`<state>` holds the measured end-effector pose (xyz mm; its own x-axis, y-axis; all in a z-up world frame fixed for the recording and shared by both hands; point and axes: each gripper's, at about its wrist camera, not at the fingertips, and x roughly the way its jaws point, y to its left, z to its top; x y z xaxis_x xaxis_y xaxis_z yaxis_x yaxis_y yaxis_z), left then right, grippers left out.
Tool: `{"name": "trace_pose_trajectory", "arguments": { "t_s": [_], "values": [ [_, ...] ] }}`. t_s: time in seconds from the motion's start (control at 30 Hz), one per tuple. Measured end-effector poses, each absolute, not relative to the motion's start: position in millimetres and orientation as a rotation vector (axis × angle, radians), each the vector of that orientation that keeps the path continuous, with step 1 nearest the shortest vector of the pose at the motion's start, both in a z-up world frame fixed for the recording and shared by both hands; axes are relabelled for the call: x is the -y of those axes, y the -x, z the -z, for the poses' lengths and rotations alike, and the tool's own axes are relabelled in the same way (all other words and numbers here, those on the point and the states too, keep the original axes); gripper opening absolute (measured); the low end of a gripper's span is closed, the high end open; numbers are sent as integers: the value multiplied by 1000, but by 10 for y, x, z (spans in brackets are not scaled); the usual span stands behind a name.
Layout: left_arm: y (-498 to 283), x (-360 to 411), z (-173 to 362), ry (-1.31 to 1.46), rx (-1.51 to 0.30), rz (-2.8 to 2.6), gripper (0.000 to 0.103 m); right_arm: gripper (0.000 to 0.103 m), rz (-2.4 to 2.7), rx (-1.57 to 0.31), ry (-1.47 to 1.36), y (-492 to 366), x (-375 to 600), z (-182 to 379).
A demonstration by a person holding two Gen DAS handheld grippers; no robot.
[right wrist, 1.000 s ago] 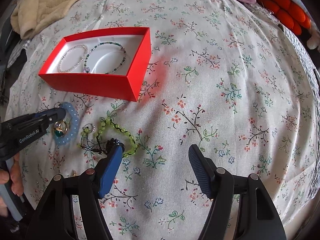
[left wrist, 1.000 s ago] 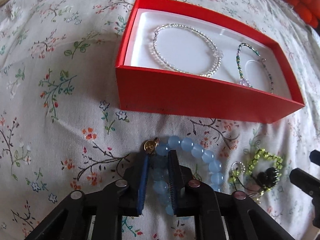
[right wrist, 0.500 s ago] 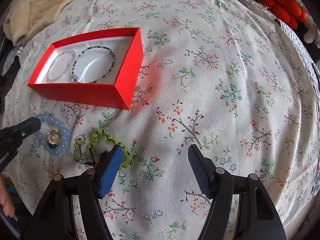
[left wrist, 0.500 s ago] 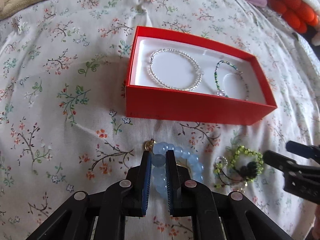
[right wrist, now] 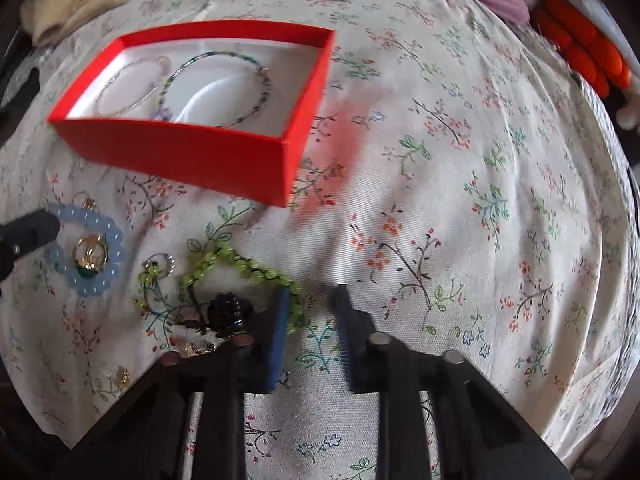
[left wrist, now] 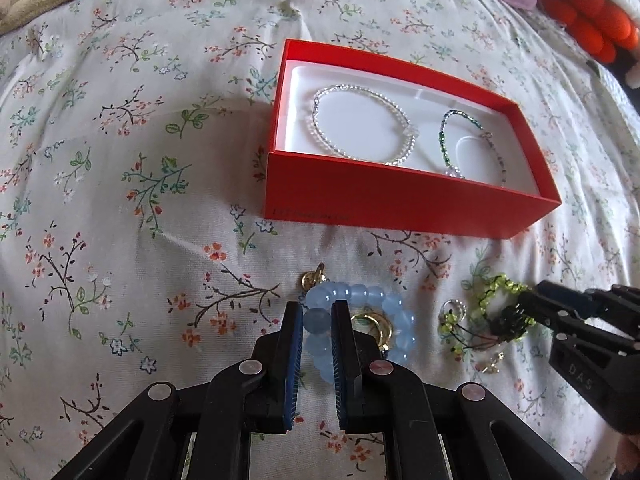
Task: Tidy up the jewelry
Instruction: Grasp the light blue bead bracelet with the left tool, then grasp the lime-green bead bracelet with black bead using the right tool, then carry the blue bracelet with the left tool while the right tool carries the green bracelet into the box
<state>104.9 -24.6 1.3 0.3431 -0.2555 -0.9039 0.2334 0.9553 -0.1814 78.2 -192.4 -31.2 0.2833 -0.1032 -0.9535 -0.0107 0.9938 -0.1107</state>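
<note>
On the flowered bed [left wrist: 120,168], the red box [left wrist: 400,204] lies with its long axis running left to right across the left wrist view, its far right end skewed a little away; a clear bracelet [left wrist: 362,124] and a green-beaded one [left wrist: 472,148] already rest flat inside. In front of the box, on the bedcover, the blue bracelet [left wrist: 360,300] lies as a flat ring with its gold charm [left wrist: 314,278] pointing toward the box. The left claw [left wrist: 316,316] is narrowed onto the ring's near side, one bead [left wrist: 316,318] pinched between the pads. To do this well, I judge, lift straight up so the ring hangs free of the gold rings [right wrist: 90,254] inside it, then carry it over the box's near wall. The right claw [right wrist: 310,300] stands part open, its left pad at the green bracelet [right wrist: 240,264] but gripping nothing; it should straddle the strand before closing.
</note>
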Motion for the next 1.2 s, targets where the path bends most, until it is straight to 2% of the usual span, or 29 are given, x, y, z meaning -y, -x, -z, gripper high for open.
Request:
{"name": "trace_pose_trajectory", "arguments": {
  "t_s": [0.03, 0.23, 0.73, 1.2],
  "values": [
    [-1042, 246, -21, 21, -1178, 319, 9, 6, 46, -1287, 101, -778, 1903, 315],
    [-987, 222, -110, 29, -1163, 340, 9, 6, -11, -1276, 40, -762, 1888, 208],
    [-803, 283, -533, 38, -1080, 428, 9, 6, -120, -1131, -25, -557, 1933, -464],
    [-913, 292, -879, 111, -1004, 458, 9, 6, -158, -1021, -108, -565, 1946, -903]
  ]
}}
